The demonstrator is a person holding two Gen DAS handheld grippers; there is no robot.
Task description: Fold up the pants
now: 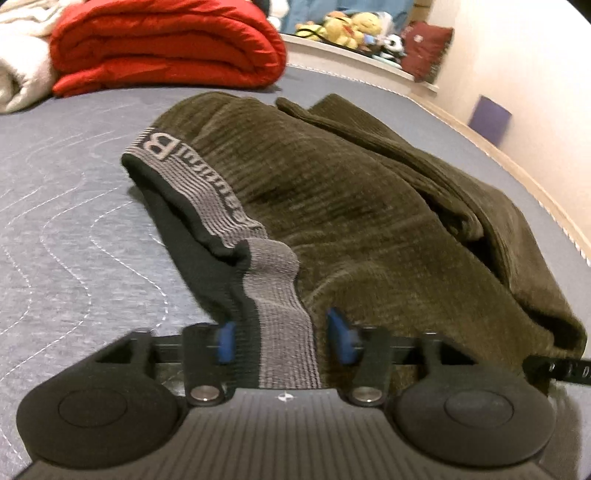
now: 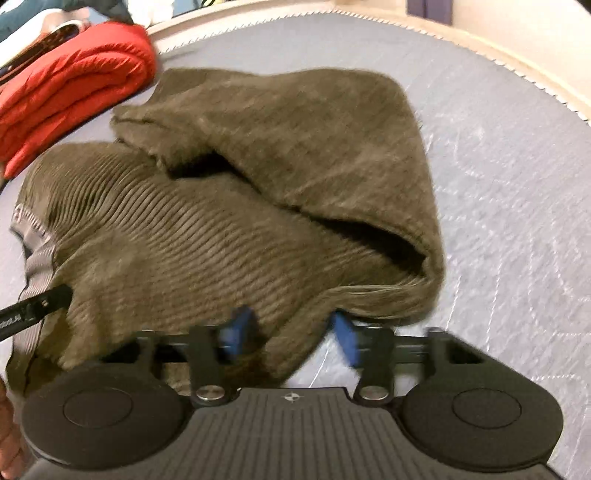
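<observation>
Pants [image 1: 351, 192]: rumpled on bed [image 1: 74, 229].
Left claw [image 1: 282, 338]: spread around waistband [image 1: 280, 295]; clamp squarely.
Right claw [image 2: 291, 336]: spread over fabric edge; grip fully first.

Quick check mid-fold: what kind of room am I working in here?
Most likely a bedroom. The pants lie on a quilted mattress, a folded red comforter sits behind them, and plush toys line a ledge by the wall.

Pants [image 1: 332, 192] on bed [image 1: 74, 221], before blanket [image 1: 166, 44]

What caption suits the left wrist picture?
Left hand-held gripper open around the grey waistband of olive pants on a quilted bed.
</observation>
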